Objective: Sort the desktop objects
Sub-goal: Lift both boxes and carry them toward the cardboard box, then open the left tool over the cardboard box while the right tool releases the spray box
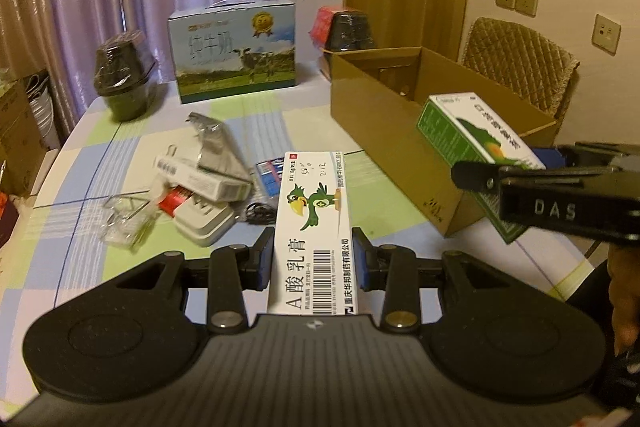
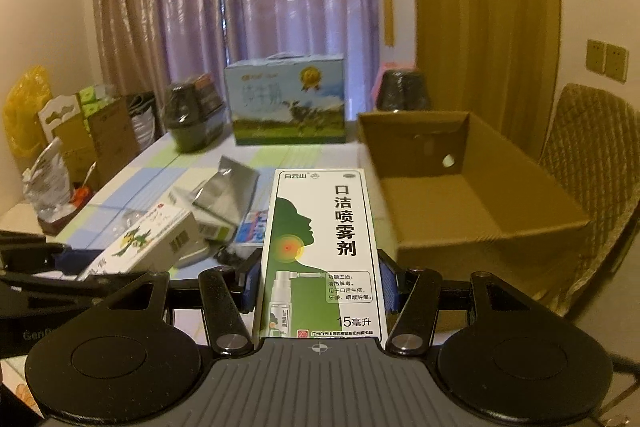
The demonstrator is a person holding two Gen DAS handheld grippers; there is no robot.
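My left gripper (image 1: 313, 254) is shut on a white ointment box with a green parrot (image 1: 314, 223), held above the table. My right gripper (image 2: 318, 281) is shut on a green and white throat spray box (image 2: 320, 247), also lifted. In the left wrist view the spray box (image 1: 472, 139) hangs at the near corner of the open cardboard box (image 1: 384, 123). From the right wrist view the cardboard box (image 2: 492, 227) lies just to the right, its inside bare, and the parrot box (image 2: 148, 247) shows at the left. A pile of small items (image 1: 200, 179) lies on the checked tablecloth.
A milk carton case (image 1: 234, 51) stands at the back of the table between two wrapped dark pots (image 1: 124, 79) (image 1: 352, 31). A white charger (image 1: 204, 223) and a clear plastic piece (image 1: 124, 219) sit in the pile. A padded chair (image 2: 592, 155) stands right of the table.
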